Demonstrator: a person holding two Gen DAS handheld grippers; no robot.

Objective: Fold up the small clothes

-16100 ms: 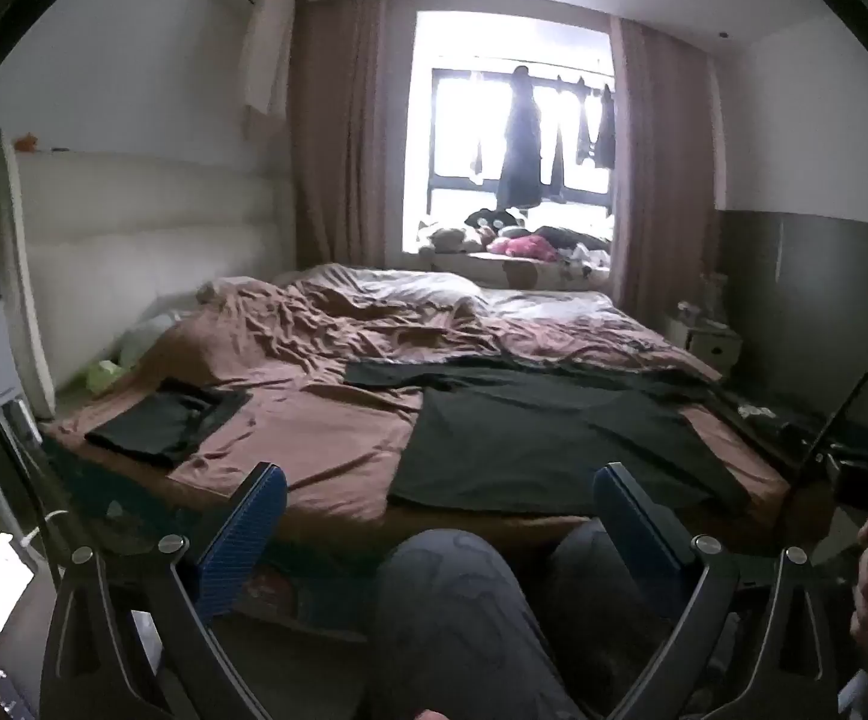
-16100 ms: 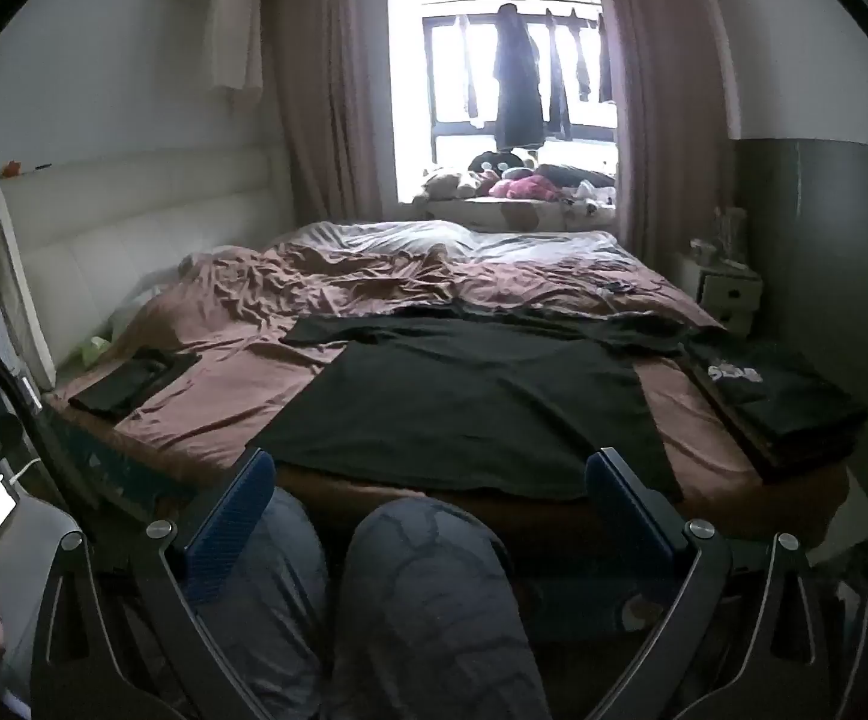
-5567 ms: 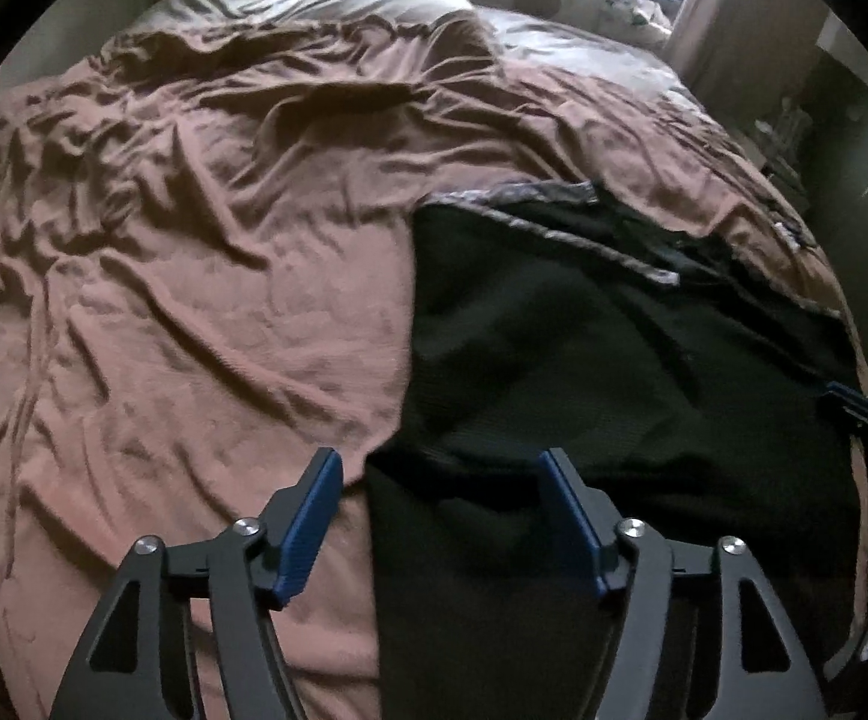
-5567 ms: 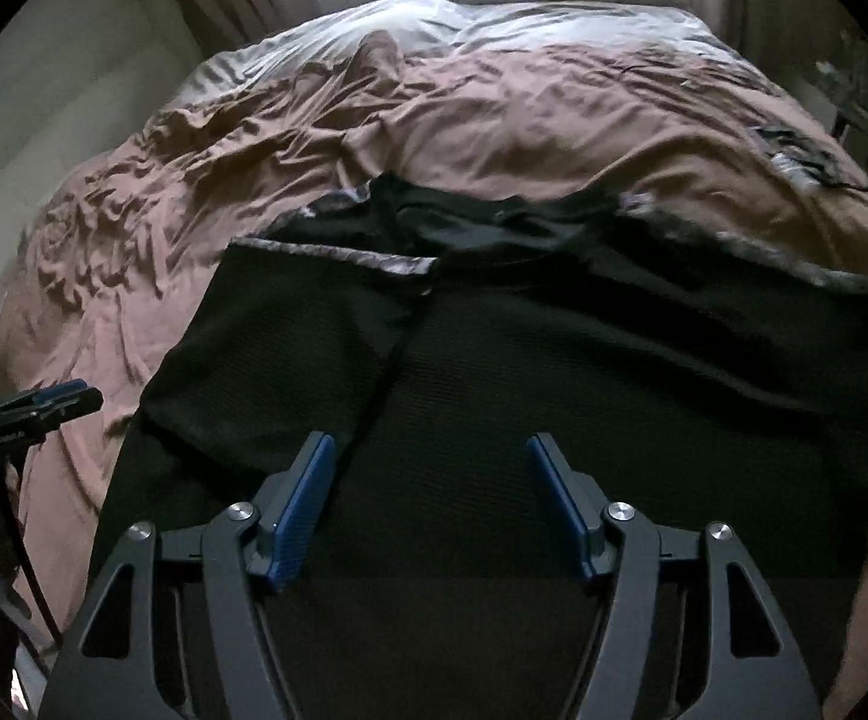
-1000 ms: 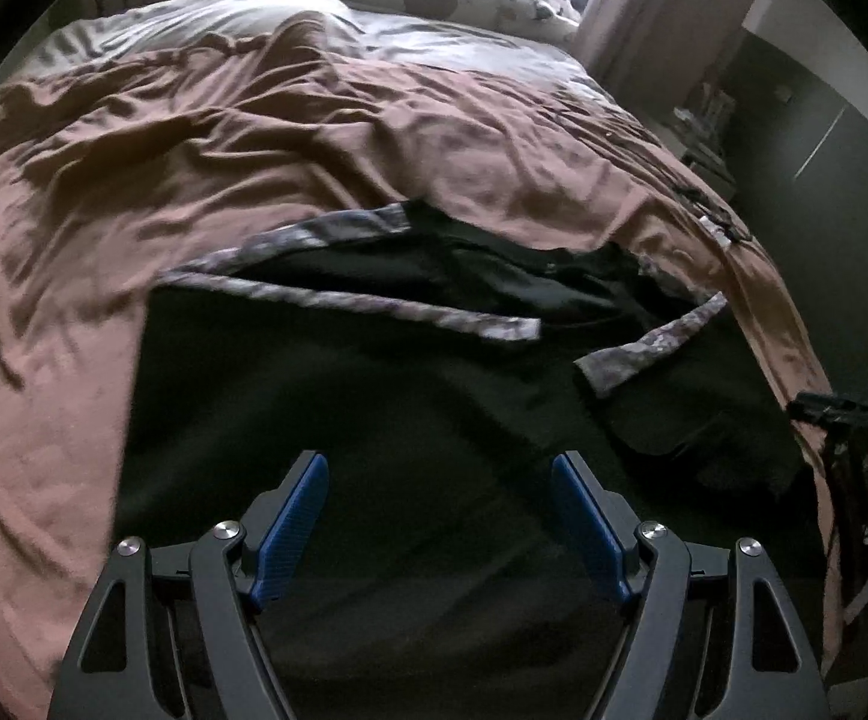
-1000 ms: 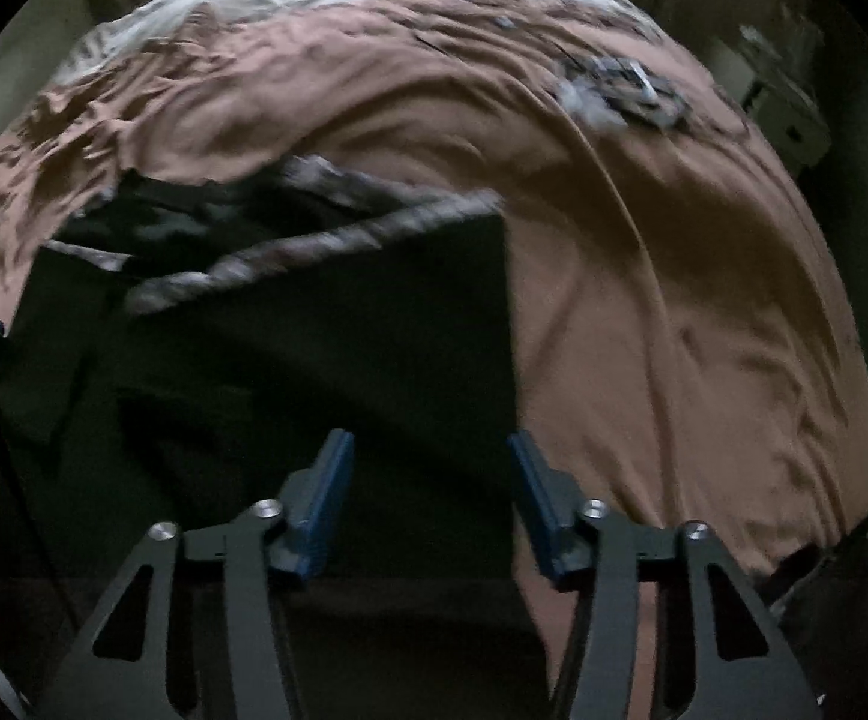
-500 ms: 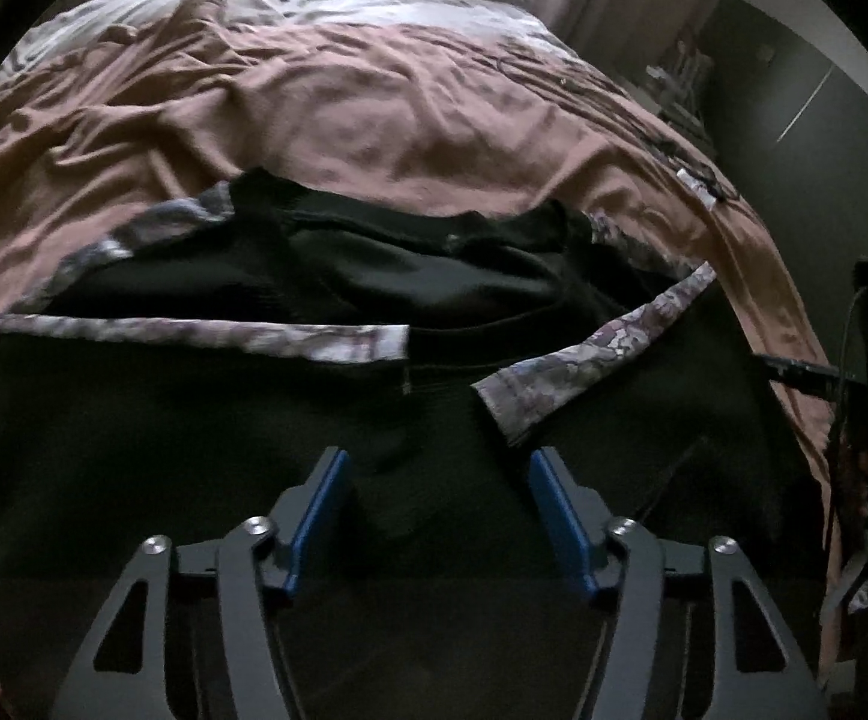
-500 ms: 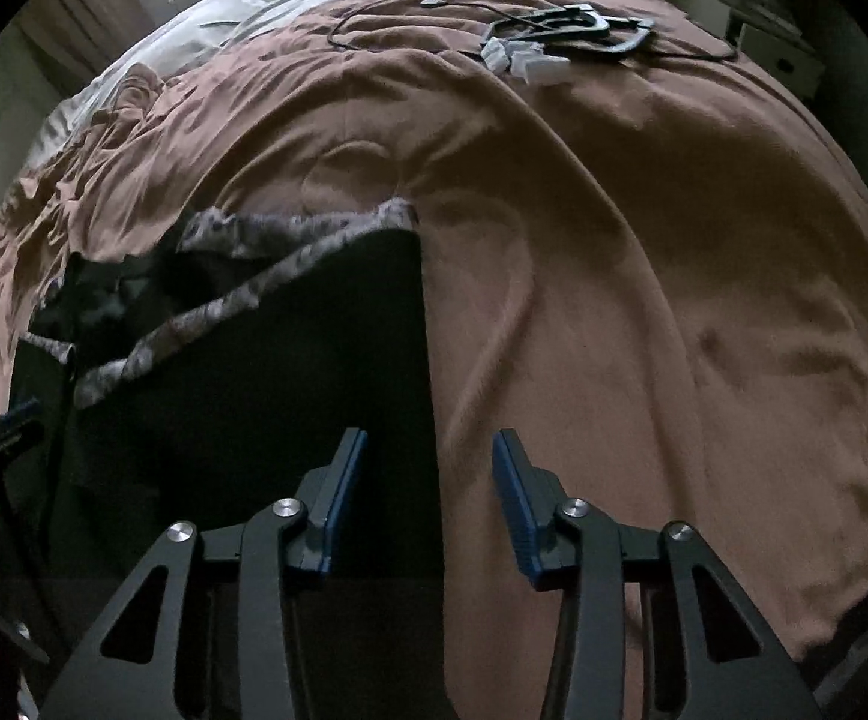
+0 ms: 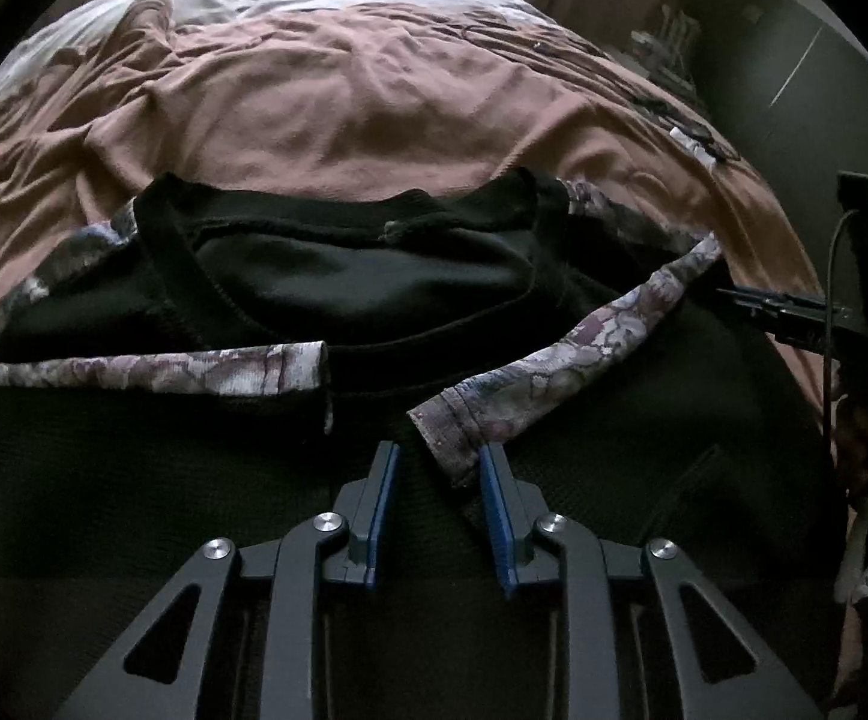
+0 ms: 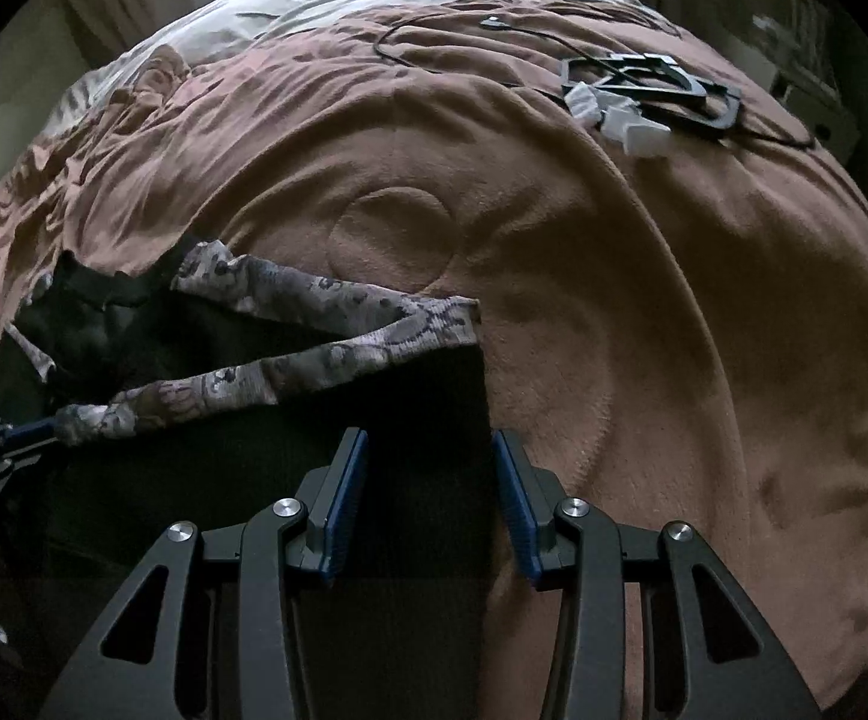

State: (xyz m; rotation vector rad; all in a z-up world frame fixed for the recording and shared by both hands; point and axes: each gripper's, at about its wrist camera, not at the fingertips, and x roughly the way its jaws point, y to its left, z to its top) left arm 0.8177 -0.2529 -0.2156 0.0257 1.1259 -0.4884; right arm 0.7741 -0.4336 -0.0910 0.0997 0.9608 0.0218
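1. Neckline and both folded-in sleeves of the black shirt [image 9: 374, 276] show only in the left wrist view; it lies flat on the brown bedspread [image 9: 374, 102]. The left claw [image 9: 439, 468] is closing around the patterned cuff [image 9: 464, 426], not yet clamped.
2. Right wrist view alone shows cables and a black frame [image 10: 662, 90] farther up the bed. The right claw [image 10: 431, 450] stands released, straddling the shirt's knit side edge.

The black shirt [image 9: 374, 276] ran off the left wrist view's lower edge, its hem unseen behind the left gripper [image 9: 439, 462]. At three o'clock, the right gripper [image 9: 794, 306] was cut off. Items on the nightstand [image 9: 671, 30] were too small to identify.
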